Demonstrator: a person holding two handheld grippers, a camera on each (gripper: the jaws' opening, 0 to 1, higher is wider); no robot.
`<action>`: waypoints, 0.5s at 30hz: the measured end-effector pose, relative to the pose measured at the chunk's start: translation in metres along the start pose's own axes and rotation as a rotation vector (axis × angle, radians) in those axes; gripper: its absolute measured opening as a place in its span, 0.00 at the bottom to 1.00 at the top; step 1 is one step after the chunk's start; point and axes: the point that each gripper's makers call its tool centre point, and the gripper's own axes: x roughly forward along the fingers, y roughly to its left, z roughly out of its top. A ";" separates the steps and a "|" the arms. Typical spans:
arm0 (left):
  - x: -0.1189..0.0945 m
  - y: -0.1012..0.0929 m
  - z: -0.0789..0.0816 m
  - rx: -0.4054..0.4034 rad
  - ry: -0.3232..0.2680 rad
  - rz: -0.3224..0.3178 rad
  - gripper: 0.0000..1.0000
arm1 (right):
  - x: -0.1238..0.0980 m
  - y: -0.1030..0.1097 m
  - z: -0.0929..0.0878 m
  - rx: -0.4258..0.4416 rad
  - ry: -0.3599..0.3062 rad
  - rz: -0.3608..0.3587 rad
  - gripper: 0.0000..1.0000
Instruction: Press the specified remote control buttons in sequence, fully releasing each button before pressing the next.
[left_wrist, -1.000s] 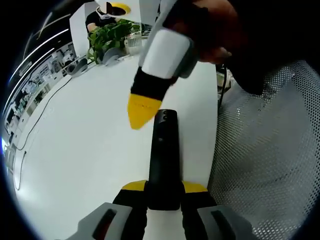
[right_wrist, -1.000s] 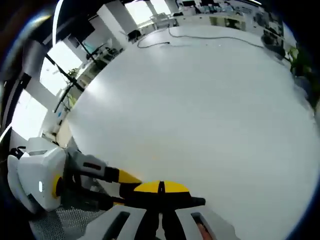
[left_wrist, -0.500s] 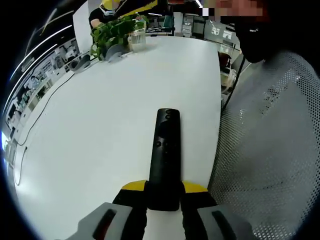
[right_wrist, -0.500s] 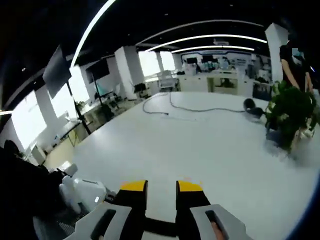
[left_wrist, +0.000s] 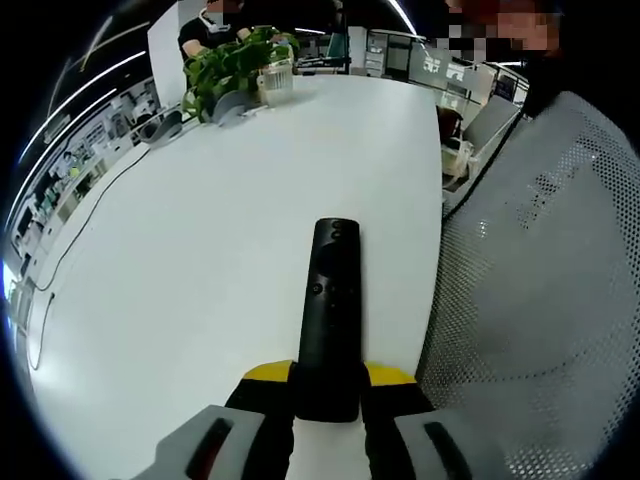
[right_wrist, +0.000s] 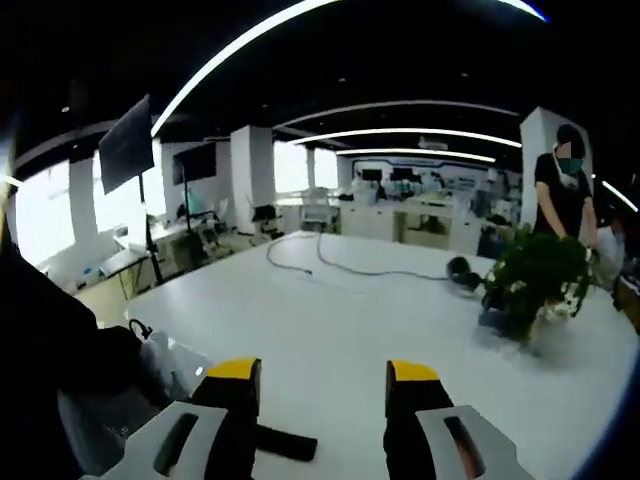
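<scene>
Two yellow-tipped fingers (left_wrist: 268, 375) of the left gripper (left_wrist: 328, 378) are clamped on the near end of a black remote (left_wrist: 328, 310), which lies lengthwise on the white counter (left_wrist: 200, 250), buttons up, pointing away. Just right of the remote, past the counter edge, stands a grey mesh chair (left_wrist: 540, 300). Far beyond the remote sits a potted plant (left_wrist: 232, 65), with a cable (left_wrist: 90, 220) trailing left of it. The right gripper (right_wrist: 325, 375) hangs above the counter with fingers (right_wrist: 232, 375) apart, holding nothing.
</scene>
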 end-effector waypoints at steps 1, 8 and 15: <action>0.000 0.000 0.000 0.001 -0.002 -0.001 0.25 | -0.002 0.001 -0.003 -0.001 0.003 -0.007 0.57; 0.000 0.000 0.000 0.002 -0.011 -0.002 0.25 | -0.016 -0.018 -0.009 -0.020 -0.052 -0.181 0.81; 0.000 0.000 0.001 0.004 -0.004 0.003 0.25 | -0.018 -0.035 -0.006 0.037 -0.112 -0.257 0.98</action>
